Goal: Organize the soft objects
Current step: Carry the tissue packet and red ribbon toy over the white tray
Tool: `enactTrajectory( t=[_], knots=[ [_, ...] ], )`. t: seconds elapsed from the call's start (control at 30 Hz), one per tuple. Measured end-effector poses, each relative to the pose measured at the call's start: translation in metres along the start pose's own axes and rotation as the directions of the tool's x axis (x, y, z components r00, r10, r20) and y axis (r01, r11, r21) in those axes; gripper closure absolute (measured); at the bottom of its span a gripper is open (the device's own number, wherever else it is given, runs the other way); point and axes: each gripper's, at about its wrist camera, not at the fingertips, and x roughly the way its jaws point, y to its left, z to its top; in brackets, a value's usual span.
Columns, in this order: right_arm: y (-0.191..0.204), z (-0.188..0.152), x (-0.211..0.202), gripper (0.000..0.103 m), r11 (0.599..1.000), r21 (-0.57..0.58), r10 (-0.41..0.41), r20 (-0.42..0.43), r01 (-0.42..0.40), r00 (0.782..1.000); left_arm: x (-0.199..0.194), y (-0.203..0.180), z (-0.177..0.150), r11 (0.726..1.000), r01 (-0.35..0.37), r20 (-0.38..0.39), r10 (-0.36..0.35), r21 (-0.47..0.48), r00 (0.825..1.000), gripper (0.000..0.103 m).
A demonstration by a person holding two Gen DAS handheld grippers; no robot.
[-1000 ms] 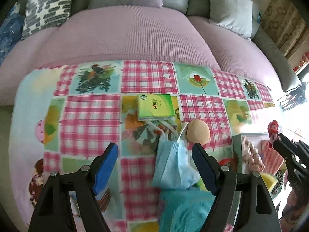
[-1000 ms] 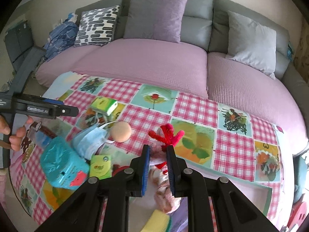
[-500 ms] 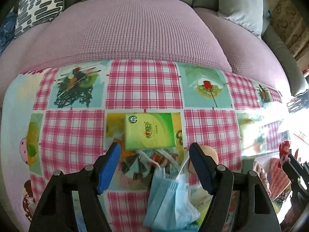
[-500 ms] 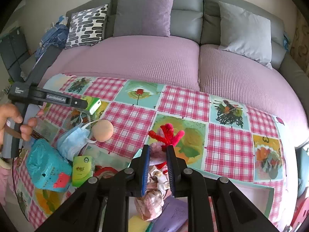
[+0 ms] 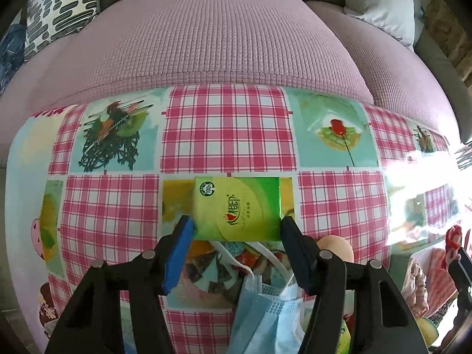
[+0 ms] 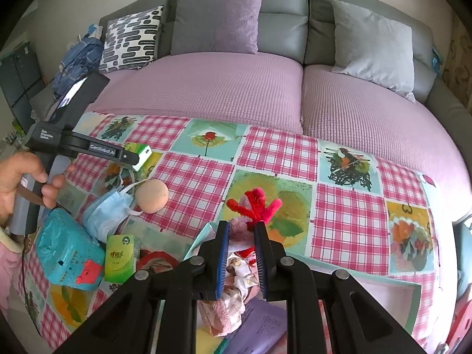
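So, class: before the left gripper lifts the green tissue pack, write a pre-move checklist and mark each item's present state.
1. Tissue pack sits between the left gripper fingers: ok.
2. Fingers are closing, pads at the pack's side edges; firm grip: cannot tell.
3. Pack lies flat on the tablecloth: ok.
4. Face mask straps reach the pack's near edge; free of them: cannot tell.
5. Peach ball lies apart from the pack: ok.
6. Right gripper is shut on the red pipe-cleaner toy: ok.
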Motion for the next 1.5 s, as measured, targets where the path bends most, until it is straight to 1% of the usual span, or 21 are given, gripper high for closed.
enactTrajectory(
  t=[0.17, 0.5, 0.6, 0.7, 0.77, 0.87, 1.0, 1.03, 1.13, 1.2, 1.27, 1.3, 1.43, 1.5],
  knots=[
    [0.002, -0.001, -0.001, 0.085, 1.0, -0.004, 0.005, -0.002, -0.005, 1.0, 0.003, -0.005, 0.003, 1.0, -0.019, 0.013, 0.019, 0.007, 1.0, 0.042],
    [0.0, -0.003, -0.006, 0.085, 1.0, -0.003, 0.009, 0.009, -0.009, 1.0, -0.015, 0.002, -0.008, 1.0, 0.019, 0.039, -0.019, -0.007, 0.999, 0.044],
    [0.0, -0.004, -0.008, 0.085, 1.0, -0.002, 0.011, 0.01, -0.011, 1.0, -0.027, 0.004, -0.012, 1.0, 0.03, 0.057, -0.03, -0.008, 0.998, 0.044],
    [-0.001, -0.006, -0.012, 0.085, 1.0, 0.003, 0.012, 0.014, -0.012, 1.0, -0.047, 0.002, -0.019, 0.999, 0.046, 0.089, -0.046, 0.003, 0.995, 0.044],
    [-0.003, -0.009, -0.016, 0.085, 1.0, 0.013, 0.014, 0.018, -0.014, 1.0, -0.065, -0.003, -0.028, 0.998, 0.059, 0.122, -0.061, 0.02, 0.991, 0.044],
    [-0.007, -0.015, -0.025, 0.085, 1.0, 0.026, 0.012, 0.025, -0.012, 1.0, -0.096, -0.018, -0.045, 0.995, 0.079, 0.184, -0.089, 0.063, 0.979, 0.044],
    [-0.017, -0.029, -0.041, 0.085, 0.999, 0.048, -0.006, 0.029, 0.005, 1.0, -0.135, -0.047, -0.074, 0.983, 0.125, 0.257, -0.156, 0.133, 0.954, 0.044],
    [-0.019, -0.032, -0.045, 0.085, 0.999, 0.052, -0.009, 0.032, 0.007, 0.999, -0.14, -0.056, -0.076, 0.98, 0.135, 0.266, -0.17, 0.145, 0.949, 0.044],
    [-0.026, -0.046, -0.06, 0.085, 0.997, 0.073, -0.026, 0.042, 0.022, 0.999, -0.155, -0.081, -0.102, 0.964, 0.178, 0.291, -0.231, 0.195, 0.929, 0.044],
    [-0.028, -0.056, -0.07, 0.085, 0.996, 0.083, -0.028, 0.048, 0.023, 0.998, -0.156, -0.095, -0.117, 0.955, 0.195, 0.289, -0.256, 0.222, 0.923, 0.044],
    [-0.027, -0.07, -0.078, 0.085, 0.996, 0.09, -0.027, 0.05, 0.023, 0.998, -0.151, -0.108, -0.13, 0.943, 0.228, 0.261, -0.29, 0.242, 0.921, 0.044],
    [-0.026, -0.076, -0.081, 0.085, 0.996, 0.091, -0.026, 0.051, 0.022, 0.998, -0.148, -0.115, -0.14, 0.939, 0.239, 0.245, -0.299, 0.247, 0.922, 0.044],
    [-0.022, -0.104, -0.089, 0.085, 0.994, 0.107, -0.008, 0.038, 0.004, 0.999, -0.131, -0.129, -0.162, 0.934, 0.246, 0.194, -0.3, 0.257, 0.934, 0.044],
    [-0.021, -0.116, -0.09, 0.085, 0.993, 0.119, -0.006, 0.029, 0.003, 1.0, -0.122, -0.131, -0.173, 0.931, 0.265, 0.168, -0.312, 0.251, 0.935, 0.044]
  ],
)
